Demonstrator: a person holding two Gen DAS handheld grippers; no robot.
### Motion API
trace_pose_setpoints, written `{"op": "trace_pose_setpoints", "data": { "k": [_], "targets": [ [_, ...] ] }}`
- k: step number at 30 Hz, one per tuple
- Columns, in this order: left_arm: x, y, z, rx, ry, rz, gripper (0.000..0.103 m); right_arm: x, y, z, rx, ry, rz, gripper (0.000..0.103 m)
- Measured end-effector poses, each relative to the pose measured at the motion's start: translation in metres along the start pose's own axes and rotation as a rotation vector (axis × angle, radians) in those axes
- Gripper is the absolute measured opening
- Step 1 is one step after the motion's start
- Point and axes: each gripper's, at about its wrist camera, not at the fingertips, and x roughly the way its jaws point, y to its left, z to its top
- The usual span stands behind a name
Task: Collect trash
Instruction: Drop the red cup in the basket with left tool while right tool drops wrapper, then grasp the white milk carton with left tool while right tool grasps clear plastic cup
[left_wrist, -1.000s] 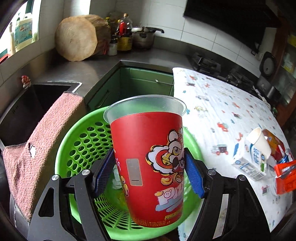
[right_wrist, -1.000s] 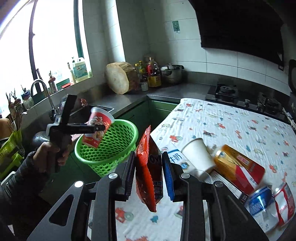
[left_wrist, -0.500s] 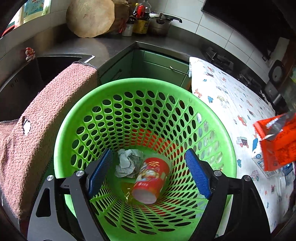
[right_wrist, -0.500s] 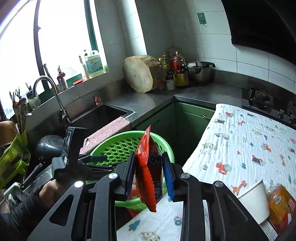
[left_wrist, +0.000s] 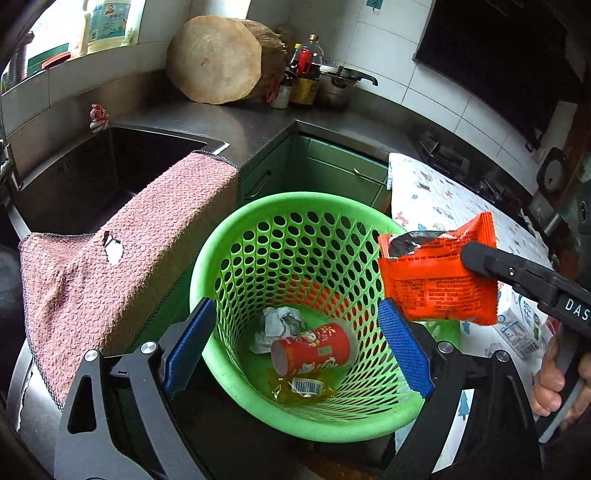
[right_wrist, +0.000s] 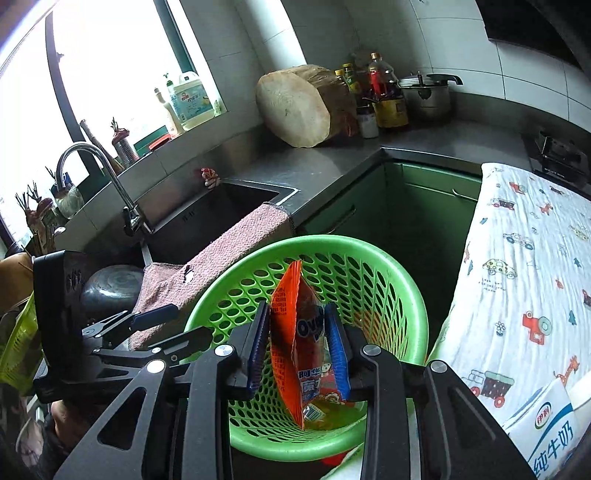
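Observation:
A green perforated basket (left_wrist: 207, 266) (right_wrist: 417, 302) stands between the sink and the table. Inside it lie a red paper cup (left_wrist: 314, 349) on its side, a crumpled paper ball (left_wrist: 277, 325) and a yellow wrapper (left_wrist: 303, 387). My left gripper (left_wrist: 295, 343) (right_wrist: 166, 325) hovers over the basket's near rim, its jaws opening with nothing between them. My right gripper (right_wrist: 298, 343) is shut on an orange snack packet (right_wrist: 295, 332) (left_wrist: 439, 280), which hangs upright over the basket's right side.
A pink towel (left_wrist: 110, 266) drapes over the sink (left_wrist: 92, 173) edge left of the basket. To the right is the table under a printed cloth (right_wrist: 524, 277), with a milk carton (right_wrist: 546, 424) near its edge. A wooden block, bottles and a pot stand at the back of the counter.
The left gripper let go of the red cup, which dropped into the basket, and its jaws spread wider. The right gripper carried the orange packet from the table to over the basket.

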Motion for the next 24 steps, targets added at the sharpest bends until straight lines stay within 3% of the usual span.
{"op": "trace_pose_setpoints", "data": {
  "k": [4,7,8,14,24],
  "targets": [
    [-0.005,-0.003,0.002,-0.006,-0.013,0.0,0.091,-0.011,-0.007,-0.006,0.026,0.0,0.021,0.034],
    [-0.008,-0.007,0.003,-0.016,-0.012,-0.01,0.093,-0.022,-0.012,-0.011,0.036,-0.021,0.007,0.068],
    [-0.009,-0.01,0.003,-0.011,-0.011,-0.015,0.093,-0.029,-0.012,-0.013,0.027,-0.034,-0.008,0.07],
    [-0.013,-0.032,0.0,0.026,-0.008,-0.023,0.093,-0.08,-0.025,-0.036,0.007,-0.082,-0.09,0.081],
    [-0.014,-0.087,-0.01,0.114,0.002,-0.085,0.095,-0.169,-0.08,-0.099,0.007,-0.114,-0.343,0.09]
  ]
}}
